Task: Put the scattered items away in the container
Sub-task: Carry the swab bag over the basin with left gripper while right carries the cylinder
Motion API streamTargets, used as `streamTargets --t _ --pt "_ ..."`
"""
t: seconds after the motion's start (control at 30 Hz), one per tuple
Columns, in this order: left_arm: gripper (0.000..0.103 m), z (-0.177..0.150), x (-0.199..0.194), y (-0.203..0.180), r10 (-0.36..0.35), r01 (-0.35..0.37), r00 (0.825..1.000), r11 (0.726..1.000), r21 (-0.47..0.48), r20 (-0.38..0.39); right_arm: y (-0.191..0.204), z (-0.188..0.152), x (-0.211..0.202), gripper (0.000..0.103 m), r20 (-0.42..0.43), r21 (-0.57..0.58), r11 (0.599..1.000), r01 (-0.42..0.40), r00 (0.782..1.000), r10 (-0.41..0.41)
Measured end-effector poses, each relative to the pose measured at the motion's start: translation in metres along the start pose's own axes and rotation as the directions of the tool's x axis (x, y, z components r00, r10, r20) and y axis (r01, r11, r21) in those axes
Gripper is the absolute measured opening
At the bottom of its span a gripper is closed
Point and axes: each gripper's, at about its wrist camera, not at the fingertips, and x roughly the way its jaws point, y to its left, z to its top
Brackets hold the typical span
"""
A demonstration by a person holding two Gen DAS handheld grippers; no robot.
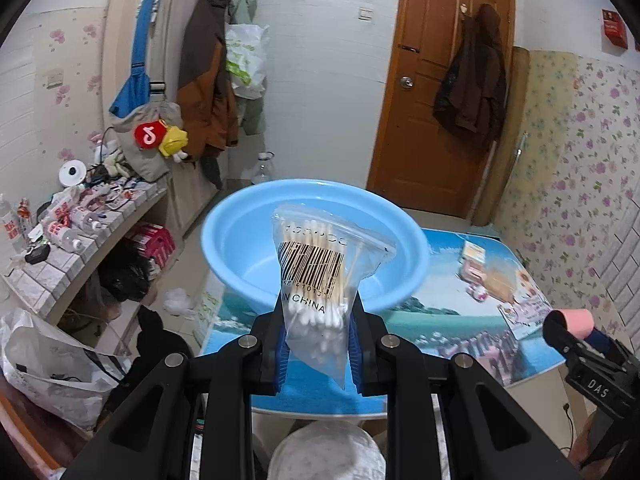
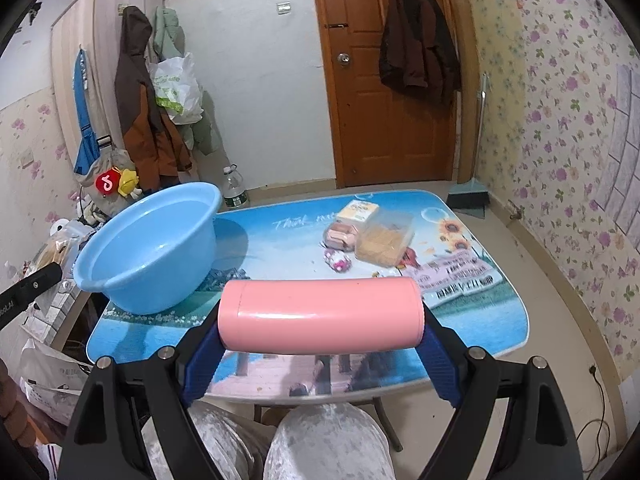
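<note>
Left gripper pinches the cotton-swab bag low, up before the blue basin at the table's left edge: light, floppy, slippery film. Right gripper clamps the pink cylinder end to end: rigid, smooth.

Two wrist fisheyes, angled down, facing door, sharing blue basin, table
</note>
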Motion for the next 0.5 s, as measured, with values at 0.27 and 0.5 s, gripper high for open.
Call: streamTargets --t 0.27,0.5 --pt "0.023 0.024 0.009 0.025 0.044 -0.044 0.999 0.999 -0.017 0.026 0.034 0.043 0.004 0.088 0.085 -0.085 0.995 -0.045 0.995 0.052" --pt "0.023 0.040 0.042 0.026 0.051 -0.051 0.999 0.999 -0.004 0.017 0.062 0.064 0.024 0.088 0.088 -0.120 0.990 -0.079 0.992 0.090"
